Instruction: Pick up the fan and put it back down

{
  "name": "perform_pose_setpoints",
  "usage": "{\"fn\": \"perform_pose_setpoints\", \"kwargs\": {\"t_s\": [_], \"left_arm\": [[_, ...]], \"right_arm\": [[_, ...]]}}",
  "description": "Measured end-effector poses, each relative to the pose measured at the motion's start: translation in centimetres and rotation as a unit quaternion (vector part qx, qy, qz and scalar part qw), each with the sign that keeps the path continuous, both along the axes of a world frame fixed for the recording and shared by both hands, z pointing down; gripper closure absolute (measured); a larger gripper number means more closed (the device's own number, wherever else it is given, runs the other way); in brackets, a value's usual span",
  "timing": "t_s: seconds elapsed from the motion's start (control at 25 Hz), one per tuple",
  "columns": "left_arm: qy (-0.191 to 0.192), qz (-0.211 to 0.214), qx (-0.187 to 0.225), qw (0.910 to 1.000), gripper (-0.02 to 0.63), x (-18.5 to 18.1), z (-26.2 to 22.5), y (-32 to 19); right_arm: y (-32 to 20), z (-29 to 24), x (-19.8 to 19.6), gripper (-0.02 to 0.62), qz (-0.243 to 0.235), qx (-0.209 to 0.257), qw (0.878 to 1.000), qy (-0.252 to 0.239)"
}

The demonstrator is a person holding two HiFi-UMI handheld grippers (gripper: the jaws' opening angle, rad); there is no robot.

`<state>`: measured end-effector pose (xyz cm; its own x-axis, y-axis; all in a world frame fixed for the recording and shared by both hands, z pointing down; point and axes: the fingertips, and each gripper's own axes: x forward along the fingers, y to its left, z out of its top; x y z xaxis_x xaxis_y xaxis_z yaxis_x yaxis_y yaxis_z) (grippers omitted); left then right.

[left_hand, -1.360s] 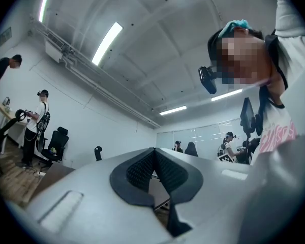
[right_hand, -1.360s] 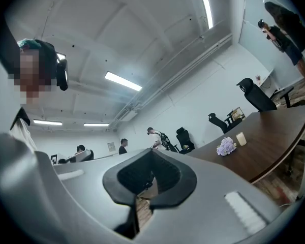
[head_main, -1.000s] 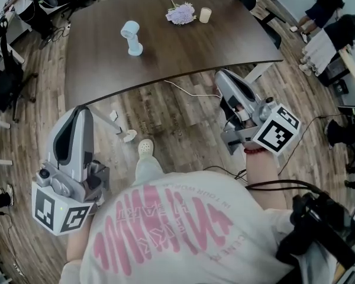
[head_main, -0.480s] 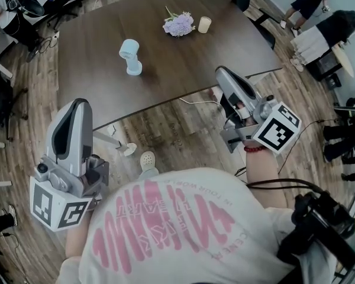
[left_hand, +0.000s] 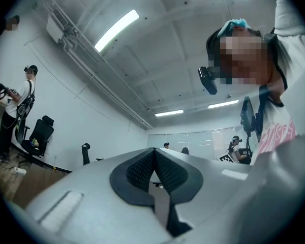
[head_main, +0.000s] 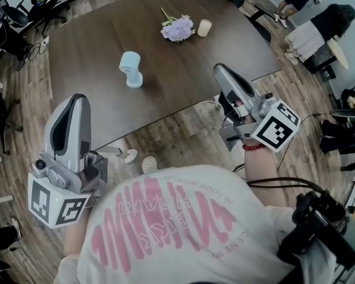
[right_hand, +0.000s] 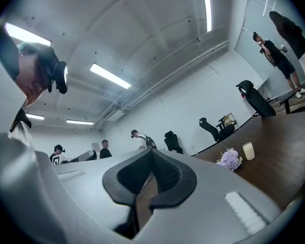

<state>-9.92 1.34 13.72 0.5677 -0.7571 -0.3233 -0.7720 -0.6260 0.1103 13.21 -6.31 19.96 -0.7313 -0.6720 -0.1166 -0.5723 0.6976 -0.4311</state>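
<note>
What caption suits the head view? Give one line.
Left gripper and right gripper, both shut, face a table with a fan, flowers and a cup.

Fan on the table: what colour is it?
The fan is light blue, best seen in head view.

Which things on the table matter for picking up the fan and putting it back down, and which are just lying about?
For the job: light blue fan, upright on the table; left tool and right tool, both shut and empty.

Just lying about: purple flowers; cream cup beside them.
</note>
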Motion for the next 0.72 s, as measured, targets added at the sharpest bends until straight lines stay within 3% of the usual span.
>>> {"fn": "perform_pose_setpoints", "kwargs": {"t_s": [0.72], "left_arm": [[0.001, 0.035, -0.008, 0.9994, 0.592, -4.0, 1.5, -7.8]], "right_arm": [[-5.9, 1.5, -3.9, 0.589, 0.029, -0.006, 1.0, 0.006]]}}
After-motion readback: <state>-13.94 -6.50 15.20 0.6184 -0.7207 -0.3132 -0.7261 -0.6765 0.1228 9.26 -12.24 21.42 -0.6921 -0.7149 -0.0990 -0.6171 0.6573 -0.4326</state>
